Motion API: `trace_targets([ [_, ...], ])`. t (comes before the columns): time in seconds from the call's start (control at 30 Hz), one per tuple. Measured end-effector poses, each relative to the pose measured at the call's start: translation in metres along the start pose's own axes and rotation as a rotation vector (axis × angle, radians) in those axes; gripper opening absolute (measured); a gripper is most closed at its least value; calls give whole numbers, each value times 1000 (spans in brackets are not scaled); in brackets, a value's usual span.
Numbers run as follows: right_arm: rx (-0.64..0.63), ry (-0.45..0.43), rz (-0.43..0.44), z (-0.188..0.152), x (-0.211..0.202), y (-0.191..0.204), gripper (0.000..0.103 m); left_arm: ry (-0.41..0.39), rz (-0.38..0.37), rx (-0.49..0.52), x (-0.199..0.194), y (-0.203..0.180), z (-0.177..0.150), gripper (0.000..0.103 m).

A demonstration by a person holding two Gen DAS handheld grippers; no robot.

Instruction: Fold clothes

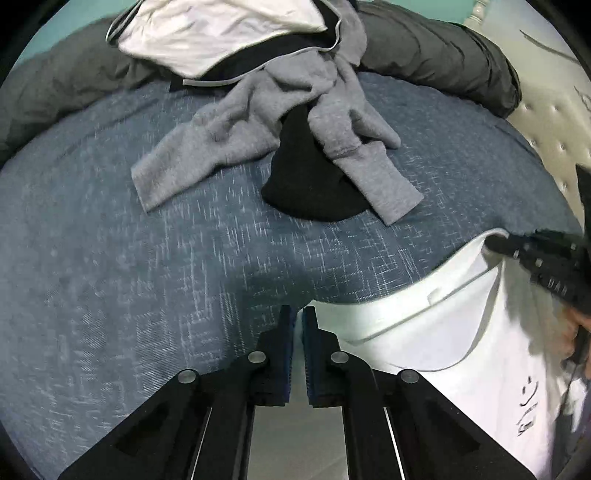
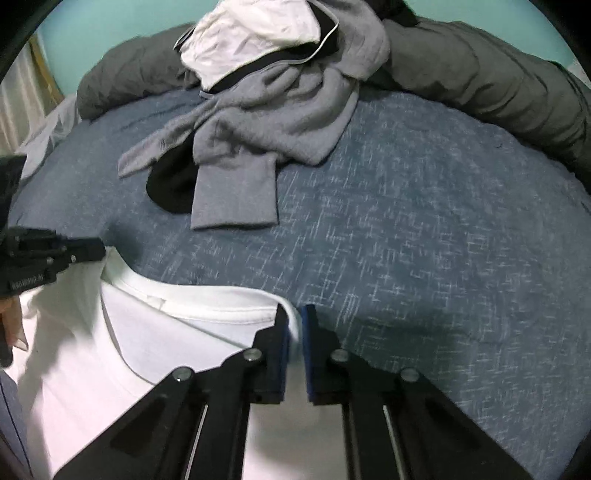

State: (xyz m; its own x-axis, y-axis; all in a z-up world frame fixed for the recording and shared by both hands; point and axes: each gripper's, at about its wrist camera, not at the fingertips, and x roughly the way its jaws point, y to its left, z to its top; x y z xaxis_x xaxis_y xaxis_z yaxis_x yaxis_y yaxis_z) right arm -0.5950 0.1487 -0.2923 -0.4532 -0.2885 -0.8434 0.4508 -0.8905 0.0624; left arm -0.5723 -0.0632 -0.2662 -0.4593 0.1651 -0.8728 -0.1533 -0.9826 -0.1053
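A white T-shirt [image 1: 454,332] with a small printed smiley is held up over the blue bed, its neckline stretched between the two grippers. My left gripper [image 1: 298,317] is shut on one shoulder of the shirt, and it also shows at the left edge of the right wrist view [image 2: 92,249]. My right gripper [image 2: 295,317] is shut on the other shoulder of the white T-shirt [image 2: 155,332], and it shows at the right in the left wrist view [image 1: 495,243].
A pile of clothes lies further back on the blue bedspread [image 1: 147,258]: a grey sweatshirt [image 1: 258,122], a black garment [image 1: 310,184] and a white garment [image 1: 207,33]. A dark grey duvet [image 2: 480,74] is bunched along the far edge. A tufted headboard [image 1: 554,140] stands on the right.
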Motion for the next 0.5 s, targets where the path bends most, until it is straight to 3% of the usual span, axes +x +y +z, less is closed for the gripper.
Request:
trace_targets([
  [0.2, 44, -138, -54, 15, -27, -7, 5, -130, 56, -4, -30, -1, 29, 4],
  [0.37, 73, -132, -69, 25, -18, -9, 4, -100, 71, 11, -16, -6, 49, 4],
  [0.5, 94, -90, -77, 29, 7, -10, 3, -75, 85, 7, 3, -1, 43, 4],
])
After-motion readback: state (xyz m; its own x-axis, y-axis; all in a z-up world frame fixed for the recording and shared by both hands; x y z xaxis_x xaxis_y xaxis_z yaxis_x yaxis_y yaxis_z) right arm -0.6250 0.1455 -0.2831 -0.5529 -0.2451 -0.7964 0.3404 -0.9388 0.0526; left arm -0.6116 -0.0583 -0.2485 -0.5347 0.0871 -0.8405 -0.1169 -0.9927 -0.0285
